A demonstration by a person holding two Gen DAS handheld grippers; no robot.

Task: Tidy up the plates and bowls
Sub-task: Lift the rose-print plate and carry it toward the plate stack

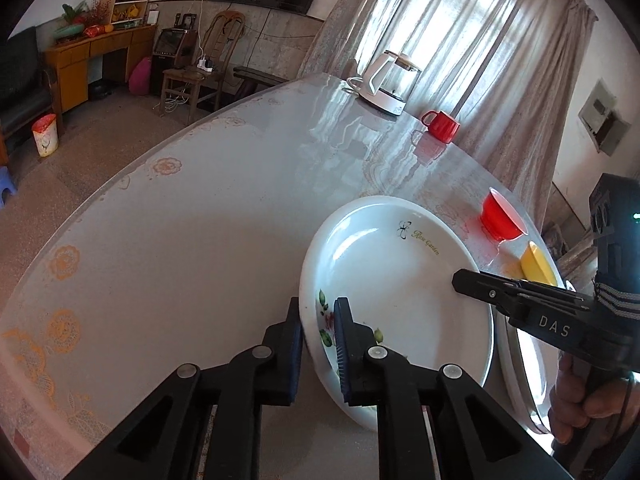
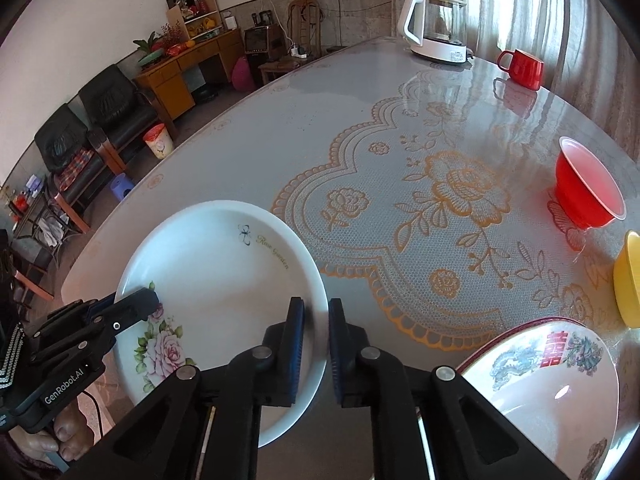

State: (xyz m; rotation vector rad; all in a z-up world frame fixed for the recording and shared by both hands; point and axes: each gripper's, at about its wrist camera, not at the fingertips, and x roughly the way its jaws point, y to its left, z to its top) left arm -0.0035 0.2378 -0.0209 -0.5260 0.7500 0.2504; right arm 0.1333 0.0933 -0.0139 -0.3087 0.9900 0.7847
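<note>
A white flowered "Rose Garden" plate (image 1: 400, 280) is held between both grippers above the table; it also shows in the right wrist view (image 2: 224, 272). My left gripper (image 1: 318, 344) is shut on its near-left rim. My right gripper (image 2: 316, 344) is shut on its right rim and appears in the left wrist view (image 1: 460, 280). A second plate with a dragon pattern (image 2: 560, 380) lies at the lower right. A red bowl (image 2: 588, 184) and a yellow bowl (image 2: 628, 280) stand on the table at the right.
The round table (image 2: 360, 112) has a lace-pattern cover under glass. A white kettle (image 2: 440, 28) and a red mug (image 2: 524, 66) stand at the far edge by the curtain. Chairs and a cabinet stand beyond the table on the left.
</note>
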